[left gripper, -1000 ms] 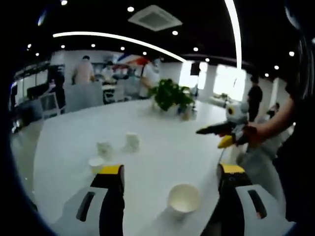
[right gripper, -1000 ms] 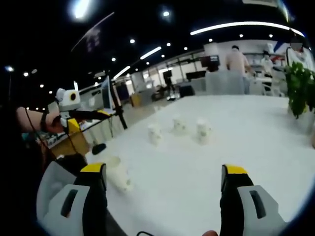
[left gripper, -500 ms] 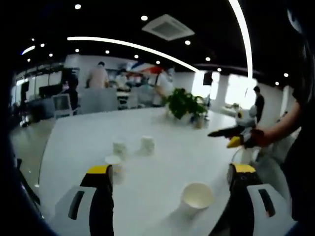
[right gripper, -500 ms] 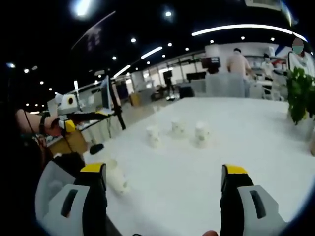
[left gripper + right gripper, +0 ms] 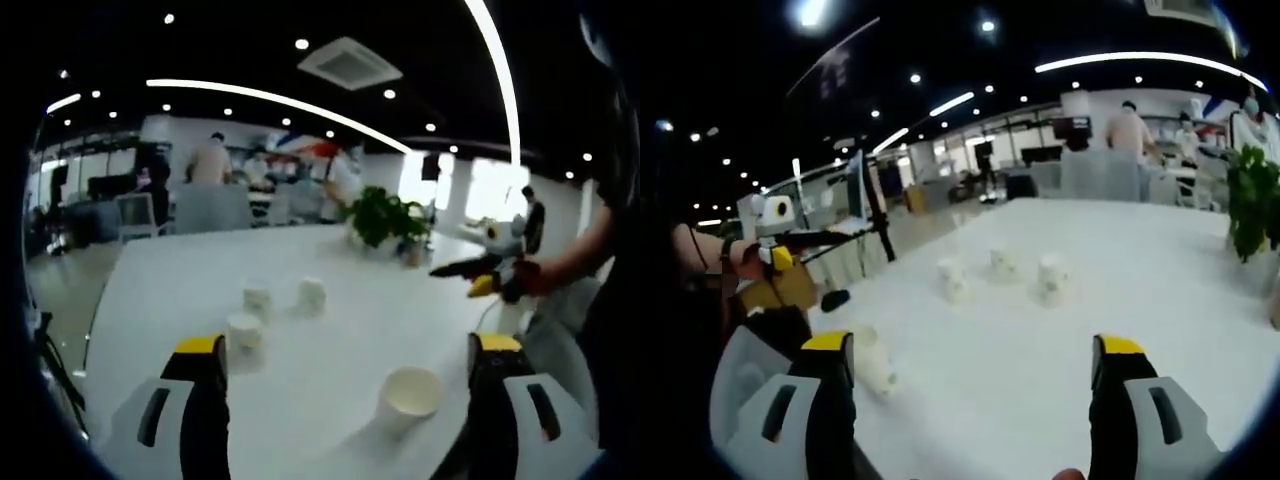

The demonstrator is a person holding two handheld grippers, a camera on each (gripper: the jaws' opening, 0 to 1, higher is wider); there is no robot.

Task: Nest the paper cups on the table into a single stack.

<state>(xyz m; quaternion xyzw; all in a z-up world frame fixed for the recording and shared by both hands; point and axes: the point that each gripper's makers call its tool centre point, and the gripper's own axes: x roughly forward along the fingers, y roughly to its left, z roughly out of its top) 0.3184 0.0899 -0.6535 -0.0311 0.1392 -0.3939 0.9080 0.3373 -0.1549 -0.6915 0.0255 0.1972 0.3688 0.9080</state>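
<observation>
Several white paper cups stand apart on a long white table (image 5: 330,340). In the left gripper view one open-mouthed cup (image 5: 409,393) sits near, between the jaws of my left gripper (image 5: 350,350), which is open and empty. Three more cups (image 5: 245,335) (image 5: 257,297) (image 5: 311,295) stand farther off to the left. The right gripper (image 5: 478,270) shows at the right, held in a hand. In the right gripper view my right gripper (image 5: 965,350) is open and empty over the table (image 5: 1120,270); three cups (image 5: 952,279) (image 5: 1002,263) (image 5: 1051,278) stand ahead, another cup (image 5: 873,361) by the left jaw.
A green potted plant (image 5: 383,217) stands at the table's far end, also seen as a plant (image 5: 1250,190) at the right. People stand by desks in the background. The left gripper (image 5: 790,235) appears at the left over the table edge, near chairs and a monitor.
The left gripper view has shifted: the cups and plant sit slightly more to the right and nearer than before. The right gripper view is almost unchanged. Nothing was grasped.
</observation>
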